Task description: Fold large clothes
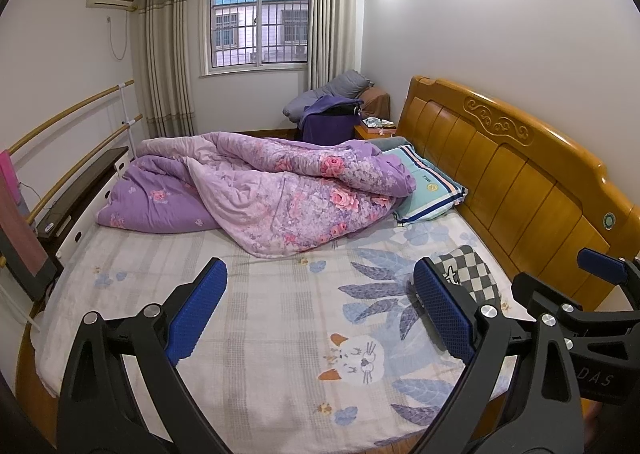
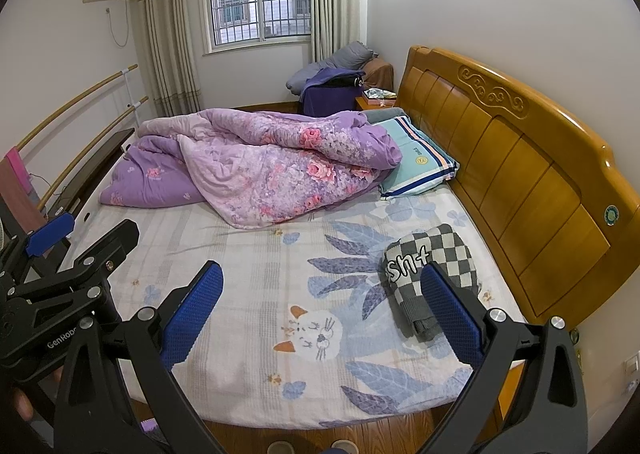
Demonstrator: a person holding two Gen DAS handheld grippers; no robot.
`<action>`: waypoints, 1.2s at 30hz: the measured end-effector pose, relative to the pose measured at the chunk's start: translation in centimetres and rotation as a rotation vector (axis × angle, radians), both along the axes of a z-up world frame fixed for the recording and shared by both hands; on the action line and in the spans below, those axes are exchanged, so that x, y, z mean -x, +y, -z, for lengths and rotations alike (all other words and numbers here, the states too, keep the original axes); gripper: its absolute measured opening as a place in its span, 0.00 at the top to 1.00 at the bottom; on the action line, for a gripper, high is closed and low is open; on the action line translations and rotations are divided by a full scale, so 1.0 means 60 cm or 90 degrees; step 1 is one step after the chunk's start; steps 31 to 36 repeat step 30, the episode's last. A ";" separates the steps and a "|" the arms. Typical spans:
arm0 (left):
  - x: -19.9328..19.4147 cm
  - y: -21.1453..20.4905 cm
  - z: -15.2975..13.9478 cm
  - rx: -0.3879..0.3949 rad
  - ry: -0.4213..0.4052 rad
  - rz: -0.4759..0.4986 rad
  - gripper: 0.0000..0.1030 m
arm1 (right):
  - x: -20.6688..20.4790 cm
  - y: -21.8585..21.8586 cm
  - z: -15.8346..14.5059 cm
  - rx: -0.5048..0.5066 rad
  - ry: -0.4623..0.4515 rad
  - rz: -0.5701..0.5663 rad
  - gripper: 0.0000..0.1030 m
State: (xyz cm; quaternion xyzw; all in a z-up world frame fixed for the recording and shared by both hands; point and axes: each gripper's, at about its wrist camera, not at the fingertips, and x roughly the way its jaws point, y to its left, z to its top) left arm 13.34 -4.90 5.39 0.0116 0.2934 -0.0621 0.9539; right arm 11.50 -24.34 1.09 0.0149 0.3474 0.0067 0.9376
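Observation:
A folded grey-and-white checkered garment [image 2: 436, 270] with white lettering lies on the bed near the headboard, at the right; it also shows in the left wrist view [image 1: 474, 274], partly hidden behind a finger. My left gripper [image 1: 320, 306] is open and empty above the bed's near side. My right gripper [image 2: 320, 310] is open and empty, its right finger [image 2: 452, 314] in front of the garment. Each gripper shows in the other's view: the right one [image 1: 592, 294] and the left one [image 2: 68, 254].
The bed sheet [image 2: 256, 286] has a cat and leaf print. A crumpled purple floral quilt [image 2: 264, 158] and a teal striped pillow [image 2: 420, 158] lie at the far side. A wooden headboard [image 2: 520, 158] runs along the right. Wall rails [image 2: 76, 122] are at the left.

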 end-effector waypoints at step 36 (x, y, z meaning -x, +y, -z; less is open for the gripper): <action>-0.012 0.017 0.030 -0.005 0.039 0.016 0.08 | -0.019 0.010 0.022 -0.012 0.042 0.019 0.07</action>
